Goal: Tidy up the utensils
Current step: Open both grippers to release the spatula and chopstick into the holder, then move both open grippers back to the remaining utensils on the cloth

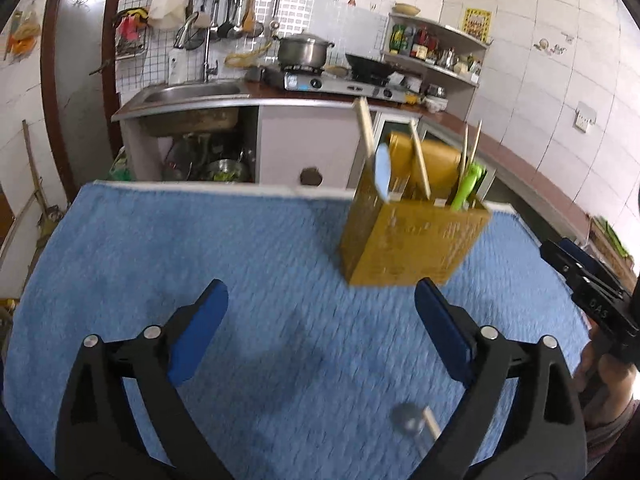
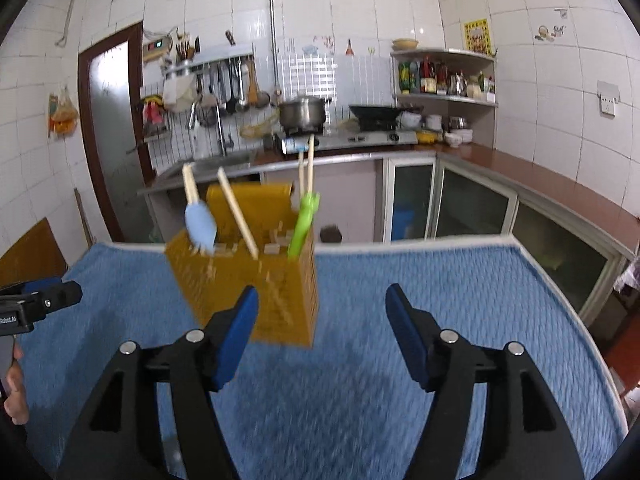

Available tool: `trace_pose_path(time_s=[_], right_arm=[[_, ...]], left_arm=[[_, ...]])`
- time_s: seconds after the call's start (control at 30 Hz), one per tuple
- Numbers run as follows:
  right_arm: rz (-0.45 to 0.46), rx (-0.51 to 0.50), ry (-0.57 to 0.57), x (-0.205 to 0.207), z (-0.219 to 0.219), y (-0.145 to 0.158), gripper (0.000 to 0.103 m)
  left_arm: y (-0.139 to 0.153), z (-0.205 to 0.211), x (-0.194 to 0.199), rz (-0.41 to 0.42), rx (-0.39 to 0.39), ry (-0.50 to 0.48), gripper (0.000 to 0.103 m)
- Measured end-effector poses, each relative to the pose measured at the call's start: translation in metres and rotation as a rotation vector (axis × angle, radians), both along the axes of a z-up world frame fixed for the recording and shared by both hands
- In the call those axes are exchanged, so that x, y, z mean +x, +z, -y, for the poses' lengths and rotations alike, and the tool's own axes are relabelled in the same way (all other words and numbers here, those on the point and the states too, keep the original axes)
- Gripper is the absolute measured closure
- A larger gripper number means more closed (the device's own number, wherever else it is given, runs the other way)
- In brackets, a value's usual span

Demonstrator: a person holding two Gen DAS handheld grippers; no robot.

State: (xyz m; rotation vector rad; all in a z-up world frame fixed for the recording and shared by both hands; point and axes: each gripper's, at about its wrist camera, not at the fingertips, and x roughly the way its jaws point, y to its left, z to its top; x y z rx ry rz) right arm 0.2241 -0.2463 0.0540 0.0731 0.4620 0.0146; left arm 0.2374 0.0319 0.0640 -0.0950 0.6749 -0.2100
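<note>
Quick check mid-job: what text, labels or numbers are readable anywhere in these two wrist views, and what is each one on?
"RobotAI", start cut off: white print on the left gripper body at the right wrist view's left edge.
"DAS", faint, uncertain: on the right gripper body in the left wrist view.
Yellow wall poster: print too small to read.
Bottle labels on the corner shelf: too small.
Yellow utensil holder: only blurred patterning, no readable text.

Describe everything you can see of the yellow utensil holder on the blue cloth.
The yellow utensil holder is a tall, perforated, plastic-looking box with inner dividers and a raised back, standing upright on the blue cloth. It holds a light-blue spatula, a wooden stick, chopsticks and a green utensil. Neither claw touches it.
</note>
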Motion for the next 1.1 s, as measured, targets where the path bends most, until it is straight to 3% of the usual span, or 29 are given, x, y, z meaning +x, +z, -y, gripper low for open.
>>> trace_pose_path(time_s=[0.33,0.6,0.73,0.8,0.97,1.1], right_arm=[[-0.164,0.002,0.053,-0.043,-0.034,-0.062,0.038],[-0.266,-0.014,0.094,-0.057,-0.062,-0.1,0.038],[-0.305,-0.029,0.125,-0.06,-0.078,-0.106,0.039],[-0.32,-0.049,0.139,-0.063,-0.088,-0.109,0.044],[-0.375,-0.063,0.162,-0.063,-0.1,-0.112,0.07],[-0.41,-0.052,0.185,-0.063,-0.106,-0.117,0.077]], left_arm=[[-0.058,-0.002,-0.034,-0.113,0.056,-0.007,0.009],[-0.082,-0.023,-0.044,-0.172,0.036,0.045,0.009],[-0.087,-0.026,-0.053,-0.164,0.068,0.061,0.009],[-0.088,-0.026,-0.056,-0.163,0.074,0.064,0.008],[-0.088,-0.032,-0.059,-0.176,0.058,0.077,0.008],[-0.086,-0.031,-0.062,-0.172,0.061,0.073,0.008]])
